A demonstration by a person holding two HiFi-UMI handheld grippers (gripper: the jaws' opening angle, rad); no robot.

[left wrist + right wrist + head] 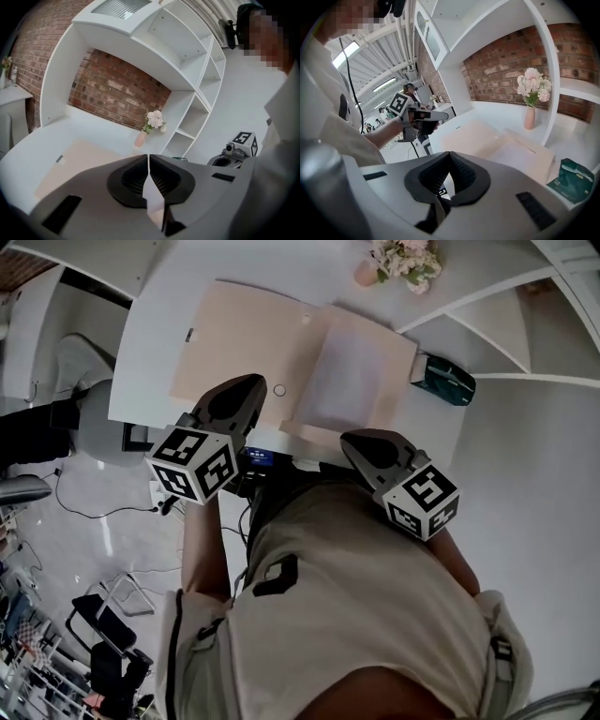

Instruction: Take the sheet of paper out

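"Where's the sheet of paper?"
"In the open folder, on its right half, I think. It's pale."
"Your tongs?"
"Both closed and empty. My left gripper is above the folder's near edge and my right gripper is at the desk edge. A green pouch is at the right, with bare desk on the left."

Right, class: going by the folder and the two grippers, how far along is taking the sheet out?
Done: the beige folder lies open on the white desk. In hand: nothing; the left gripper and right gripper are both shut and empty, clear of the folder. Left: the pale sheet appears to lie on the folder's right half, so gripping it and lifting it out remains.
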